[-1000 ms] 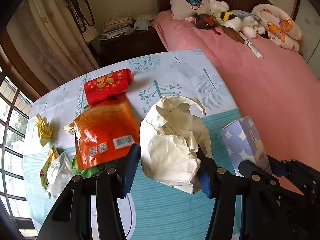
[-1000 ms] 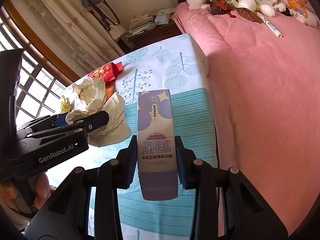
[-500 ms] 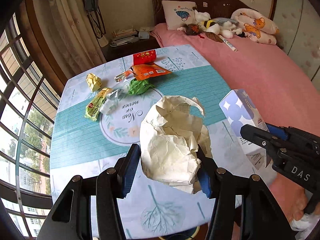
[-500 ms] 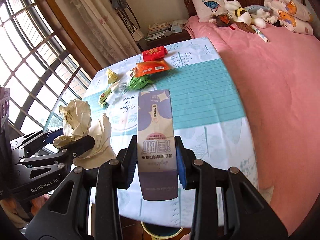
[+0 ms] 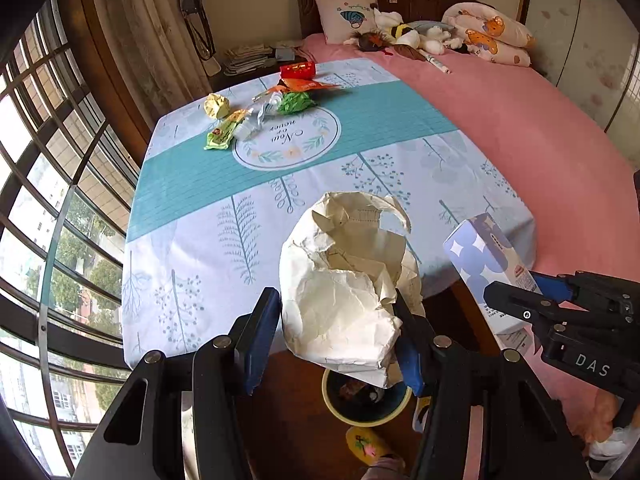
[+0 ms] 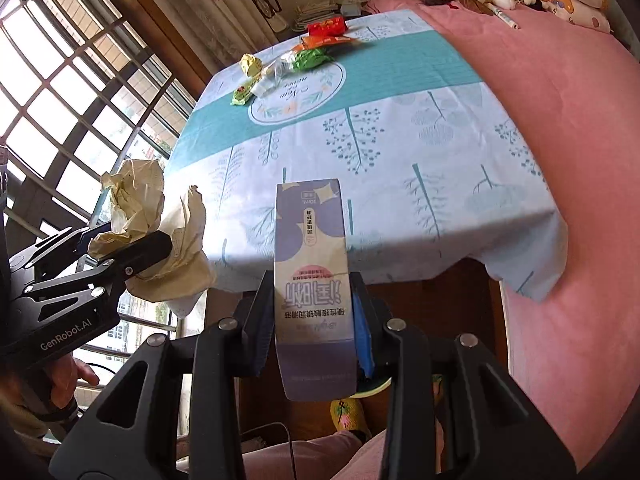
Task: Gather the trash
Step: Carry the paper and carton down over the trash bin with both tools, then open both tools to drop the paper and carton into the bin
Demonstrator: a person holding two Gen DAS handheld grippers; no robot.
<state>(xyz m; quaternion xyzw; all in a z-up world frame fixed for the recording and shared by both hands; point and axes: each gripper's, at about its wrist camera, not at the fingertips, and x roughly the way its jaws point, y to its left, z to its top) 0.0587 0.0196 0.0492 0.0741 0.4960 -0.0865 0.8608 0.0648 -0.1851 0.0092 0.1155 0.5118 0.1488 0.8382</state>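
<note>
Left gripper [image 5: 336, 332] is clamped on a crumpled paper bag [image 5: 344, 280], right above the bin [image 5: 362, 404]. Right gripper [image 6: 314, 328] squeezes a purple carton [image 6: 312, 280].

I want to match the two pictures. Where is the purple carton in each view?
Left wrist view: the purple carton is at the right edge, gripped by the right tool.
Right wrist view: the carton stands bottom centre, clamped between that tool's fingers.
Shared landmark: the round wreath print on the tablecloth, beside the leftover wrappers.
</note>
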